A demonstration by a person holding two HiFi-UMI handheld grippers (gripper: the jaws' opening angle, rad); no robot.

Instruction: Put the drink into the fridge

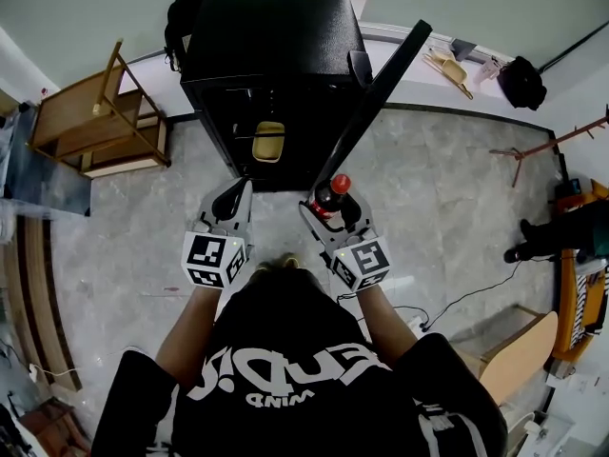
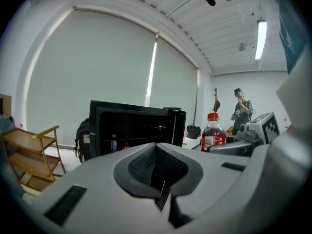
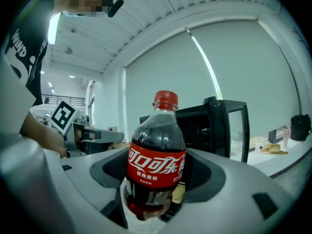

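Note:
A cola bottle (image 3: 157, 162) with a red cap and red label stands upright between the jaws of my right gripper (image 3: 156, 189), which is shut on it. In the head view the bottle (image 1: 333, 195) and the right gripper (image 1: 334, 209) hang just in front of the black fridge (image 1: 271, 74). The fridge door (image 1: 376, 91) is swung open to the right, and the dark inside shows shelves. My left gripper (image 1: 231, 201) is beside the right one, shut with nothing in it. The left gripper view shows its jaws (image 2: 161, 179) closed, the fridge (image 2: 131, 128) ahead and the bottle (image 2: 213, 133) to the right.
A wooden shelf rack (image 1: 100, 122) stands left of the fridge, with a black bag (image 1: 176, 22) behind the fridge's left corner. A coat stand (image 1: 542, 146) and a person (image 2: 241, 108) are at the right. A cable (image 1: 457, 298) lies on the grey tiled floor.

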